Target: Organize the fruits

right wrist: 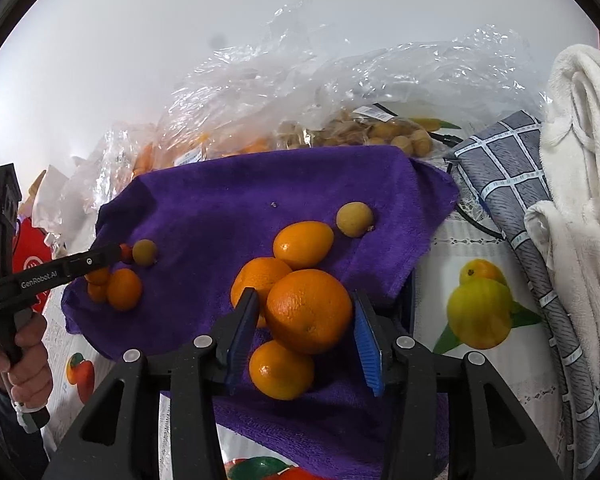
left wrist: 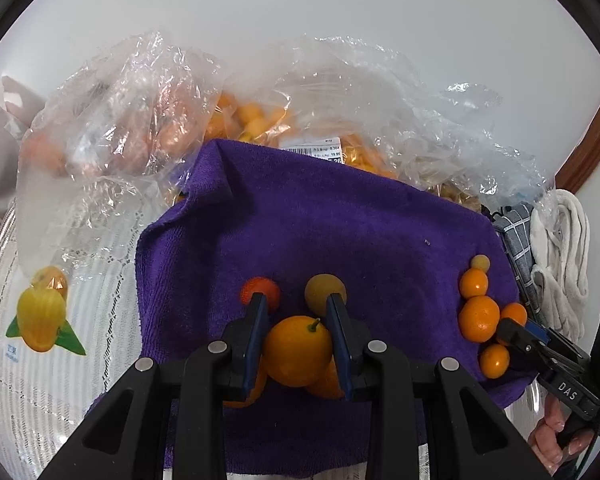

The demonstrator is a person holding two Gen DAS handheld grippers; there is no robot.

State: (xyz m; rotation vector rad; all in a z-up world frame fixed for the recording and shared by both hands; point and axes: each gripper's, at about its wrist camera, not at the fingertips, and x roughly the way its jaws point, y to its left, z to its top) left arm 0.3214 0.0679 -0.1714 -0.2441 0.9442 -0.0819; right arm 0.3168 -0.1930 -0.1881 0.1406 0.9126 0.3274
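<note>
A purple towel [left wrist: 340, 224] lies on the table with two groups of fruit. My left gripper [left wrist: 298, 300] is shut on an orange with a stem [left wrist: 298, 350], above the left group: a small red fruit [left wrist: 266, 290], a yellowish round fruit [left wrist: 320, 288] and other oranges under it. My right gripper [right wrist: 304, 304] is open around a large orange [right wrist: 308, 310] in the right group, with oranges [right wrist: 282, 370] [right wrist: 304, 244] and a small yellow fruit [right wrist: 354, 219] beside it. The left gripper also shows in the right wrist view [right wrist: 108, 258], the right gripper in the left wrist view [left wrist: 512, 330].
Crumpled clear plastic bags [left wrist: 148, 112] holding orange and brownish fruit [right wrist: 396, 136] lie behind the towel. A grey checked cloth [right wrist: 512, 200] and white towels [right wrist: 580, 200] lie at the right. The tablecloth [right wrist: 480, 312] has printed fruit.
</note>
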